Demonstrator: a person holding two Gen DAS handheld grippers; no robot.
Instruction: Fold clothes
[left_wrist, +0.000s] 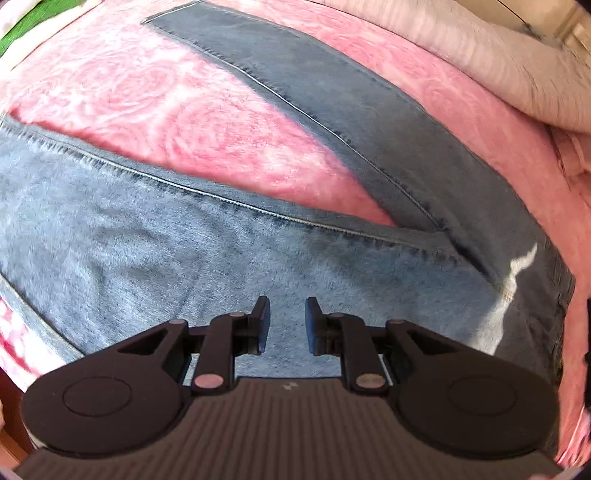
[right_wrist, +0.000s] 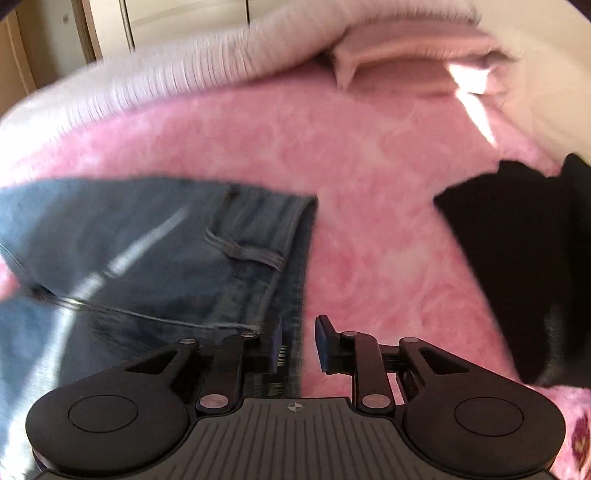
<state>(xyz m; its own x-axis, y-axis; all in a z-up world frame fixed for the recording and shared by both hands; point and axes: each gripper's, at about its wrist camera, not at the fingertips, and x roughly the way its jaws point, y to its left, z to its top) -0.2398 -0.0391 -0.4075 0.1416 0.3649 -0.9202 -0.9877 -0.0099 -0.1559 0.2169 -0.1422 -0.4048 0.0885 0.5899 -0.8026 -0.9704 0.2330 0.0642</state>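
Left wrist view: jeans lie spread on pink bed, legs splayed, likely laid out for folding; left gripper and right gripper both hover open, empty.

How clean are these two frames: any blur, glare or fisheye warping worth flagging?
Left wrist view: strong fisheye bowing, jeans fairly sharp, a sunlit patch at right. Right wrist view: heavy motion blur on jeans and pink blanket, blown-out sun streak top right.
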